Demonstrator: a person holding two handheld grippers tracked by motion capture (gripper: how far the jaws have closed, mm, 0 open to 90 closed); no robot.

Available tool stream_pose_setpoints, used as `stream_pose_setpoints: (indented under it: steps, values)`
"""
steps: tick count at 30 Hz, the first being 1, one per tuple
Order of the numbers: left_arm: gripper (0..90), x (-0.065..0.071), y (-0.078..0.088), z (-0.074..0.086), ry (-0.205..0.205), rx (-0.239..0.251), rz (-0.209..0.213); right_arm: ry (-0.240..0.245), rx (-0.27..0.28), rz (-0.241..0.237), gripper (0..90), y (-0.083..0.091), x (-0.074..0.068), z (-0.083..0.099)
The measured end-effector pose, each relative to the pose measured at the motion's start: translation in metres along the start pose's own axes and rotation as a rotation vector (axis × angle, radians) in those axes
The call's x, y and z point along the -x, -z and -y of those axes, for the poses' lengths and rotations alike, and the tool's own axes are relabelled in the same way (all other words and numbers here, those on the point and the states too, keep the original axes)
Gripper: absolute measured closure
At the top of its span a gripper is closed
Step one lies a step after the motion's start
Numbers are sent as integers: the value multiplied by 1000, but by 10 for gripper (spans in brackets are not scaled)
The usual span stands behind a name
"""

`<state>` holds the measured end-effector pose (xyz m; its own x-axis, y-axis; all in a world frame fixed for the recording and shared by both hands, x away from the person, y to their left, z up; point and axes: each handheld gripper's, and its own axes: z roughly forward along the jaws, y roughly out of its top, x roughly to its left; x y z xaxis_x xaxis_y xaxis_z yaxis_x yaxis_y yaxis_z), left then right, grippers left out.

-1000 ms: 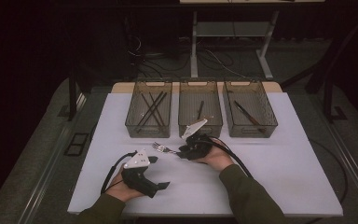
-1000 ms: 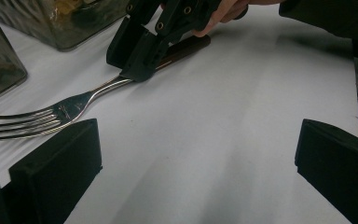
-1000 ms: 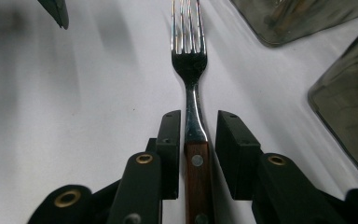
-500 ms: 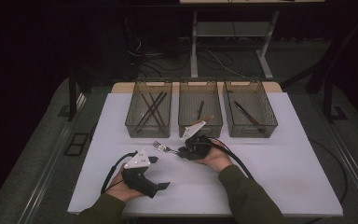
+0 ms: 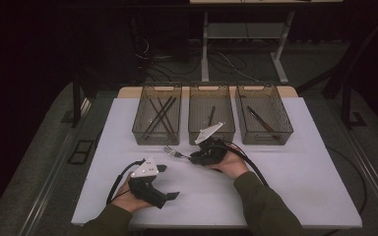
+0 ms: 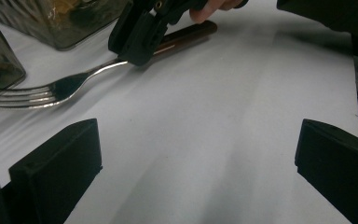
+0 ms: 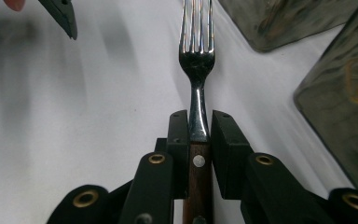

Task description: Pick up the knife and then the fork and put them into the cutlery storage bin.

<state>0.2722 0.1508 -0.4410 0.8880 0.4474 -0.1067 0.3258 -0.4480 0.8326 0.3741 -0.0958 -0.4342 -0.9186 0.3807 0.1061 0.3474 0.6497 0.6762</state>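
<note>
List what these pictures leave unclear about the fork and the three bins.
- Fork: right gripper view, the handle's end is hidden between the right gripper's fingers.
- Fork tines: left gripper view, tips cut off by the left edge.
- Bins: high view, the dark utensils inside are too small to identify.
- Left gripper: open, fingers cut off by the bottom edge.

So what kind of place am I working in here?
Probably a lab or workshop test bench, not a kitchen: white table holding three clear plastic sorting bins, loose floor cables, metal-framed desk legs behind.
</note>
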Motion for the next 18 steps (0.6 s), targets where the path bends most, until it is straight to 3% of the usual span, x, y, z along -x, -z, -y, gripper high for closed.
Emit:
stream_pose_setpoints:
  steps: [11, 18]
  values:
    - [0, -1, 1, 0, -8, 3, -2, 20, 26, 27, 778, 35, -1, 0]
    - [0, -1, 0, 0, -10, 6, -4, -6, 51, 38, 778, 57, 3, 4]
